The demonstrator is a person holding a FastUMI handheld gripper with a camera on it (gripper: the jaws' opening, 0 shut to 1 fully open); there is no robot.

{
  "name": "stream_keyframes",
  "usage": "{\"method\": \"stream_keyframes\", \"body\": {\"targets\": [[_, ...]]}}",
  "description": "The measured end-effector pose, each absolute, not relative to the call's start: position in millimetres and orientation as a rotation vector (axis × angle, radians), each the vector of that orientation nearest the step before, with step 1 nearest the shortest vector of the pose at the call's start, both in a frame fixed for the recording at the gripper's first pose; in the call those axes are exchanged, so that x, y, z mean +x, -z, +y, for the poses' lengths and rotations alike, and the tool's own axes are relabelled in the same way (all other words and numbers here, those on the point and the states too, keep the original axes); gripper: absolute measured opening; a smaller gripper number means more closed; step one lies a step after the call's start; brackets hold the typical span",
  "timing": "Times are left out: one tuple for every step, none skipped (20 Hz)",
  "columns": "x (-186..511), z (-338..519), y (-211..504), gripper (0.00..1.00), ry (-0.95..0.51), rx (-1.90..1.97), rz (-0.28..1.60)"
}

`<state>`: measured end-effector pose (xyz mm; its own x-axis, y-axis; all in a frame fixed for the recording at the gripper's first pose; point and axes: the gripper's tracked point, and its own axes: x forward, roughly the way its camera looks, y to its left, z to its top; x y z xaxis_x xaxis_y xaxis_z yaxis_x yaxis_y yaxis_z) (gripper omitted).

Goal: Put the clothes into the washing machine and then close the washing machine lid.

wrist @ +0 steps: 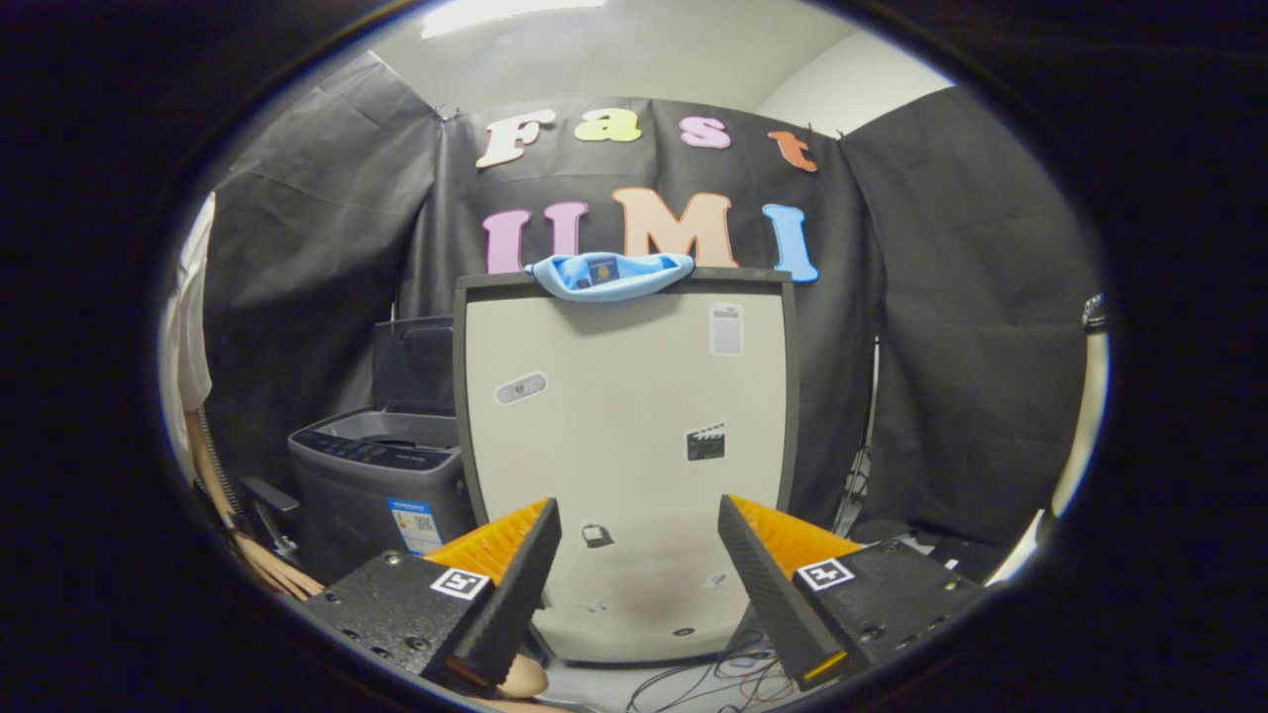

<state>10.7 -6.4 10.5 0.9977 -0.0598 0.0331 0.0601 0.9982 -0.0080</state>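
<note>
Gripper (639,555) wide open, empty, facing cream panel (624,465). Blue garment (609,275) draped over panel top, well beyond fingers. Grey washer (381,485) left of panel, lid (414,364) raised.

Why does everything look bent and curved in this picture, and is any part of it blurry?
In the gripper view, a fisheye lens bows straight edges: the sides of the pale panel bulge outward. The blue garment on its top edge looks sharp, as does the washing machine beside it. The open claw, nearest the lens, looks slightly soft. A bright ceiling light glares overhead.
</note>
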Motion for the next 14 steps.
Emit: {"method": "stream_keyframes", "body": {"targets": [[16.3,-5.8,-22.5,0.97,0.080,0.003,-0.043],[22.6,-4.4,-40.6,0.97,0.097,0.016,-0.059],[28.3,-0.4,-62.5,0.97,0.102,0.018,-0.081],[37.4,2.8,-89.0,0.97,0.107,0.011,-0.111],[46.5,7.3,-113.9,0.97,0.109,-0.006,-0.131],[58.1,12.5,-137.9,0.97,0.105,-0.031,-0.140],[68.7,18.0,-160.2,0.96,0.102,-0.056,-0.143],[81.5,23.5,-178.2,0.96,0.100,-0.074,-0.129],[94.9,29.4,-190.4,0.96,0.098,-0.078,-0.105],[109.0,35.6,-201.1,0.97,0.097,-0.076,-0.084],[123.1,43.7,-213.0,0.97,0.096,-0.070,-0.074],[137.9,53.1,-224.2,0.97,0.086,-0.063,-0.080],[152.9,63.4,-232.3,0.97,0.070,-0.062,-0.083],[167.8,72.0,-240.0,0.97,0.064,-0.065,-0.085]]}}
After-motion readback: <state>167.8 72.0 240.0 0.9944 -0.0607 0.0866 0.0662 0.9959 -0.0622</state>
